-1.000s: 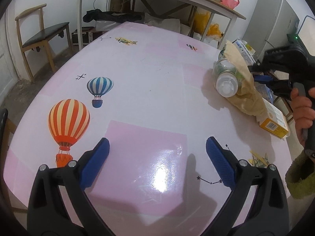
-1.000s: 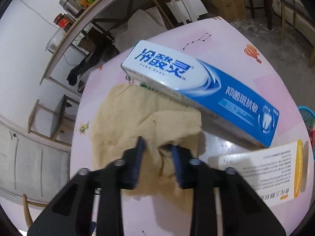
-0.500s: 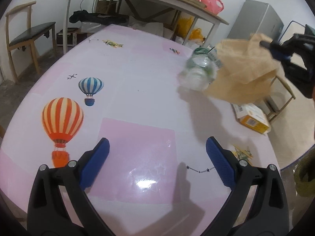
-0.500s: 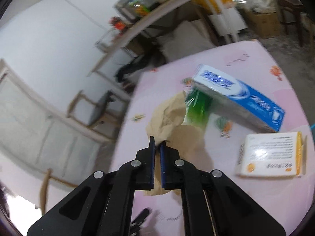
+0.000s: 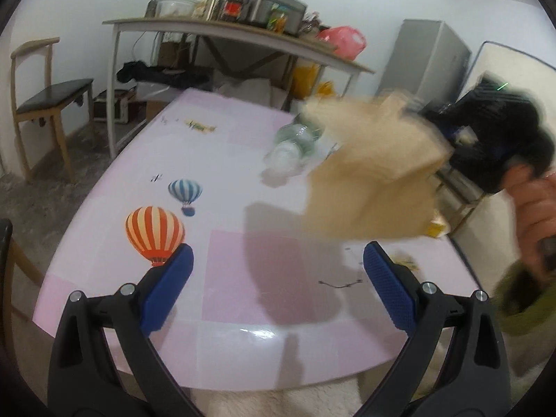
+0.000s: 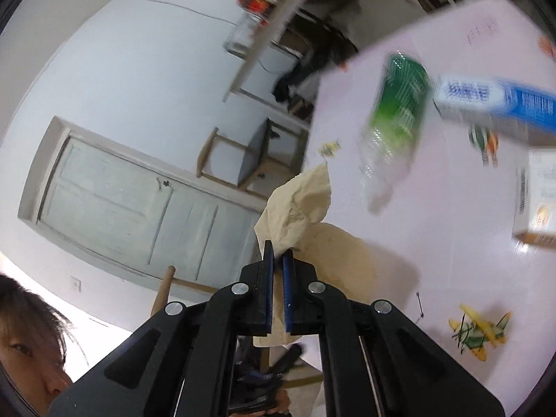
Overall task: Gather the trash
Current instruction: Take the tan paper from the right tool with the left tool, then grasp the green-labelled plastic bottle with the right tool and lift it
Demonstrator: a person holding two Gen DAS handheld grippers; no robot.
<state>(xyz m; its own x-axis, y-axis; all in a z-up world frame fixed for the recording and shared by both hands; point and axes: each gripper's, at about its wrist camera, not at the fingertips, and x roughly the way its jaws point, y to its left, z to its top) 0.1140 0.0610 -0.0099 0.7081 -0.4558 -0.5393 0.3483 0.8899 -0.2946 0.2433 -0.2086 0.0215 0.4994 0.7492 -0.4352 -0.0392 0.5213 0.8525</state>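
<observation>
My right gripper (image 6: 278,257) is shut on a crumpled tan paper napkin (image 6: 305,205), which hangs in the air above the pink table (image 5: 215,160). In the left wrist view the same napkin (image 5: 375,170) is a blurred tan sheet held up at the right by the right gripper (image 5: 455,139) and a hand (image 5: 535,205). A clear plastic bottle (image 5: 292,146) with a green label (image 6: 399,104) lies on its side on the table. My left gripper (image 5: 278,271) stands open over the near table edge with nothing between its fingers.
A blue and white toothpaste box (image 6: 493,100) and a white and yellow carton (image 6: 538,194) lie on the table's right side. A wooden chair (image 5: 41,97), a shelf table (image 5: 229,31) with jars and a grey cabinet (image 5: 431,59) stand beyond. A person's head (image 6: 27,340) is at the lower left.
The right gripper closed on the napkin and lifted it off the bottle and table, swinging it up and toward the near side. The bottle rolled free. The left gripper rose and pulled back.
</observation>
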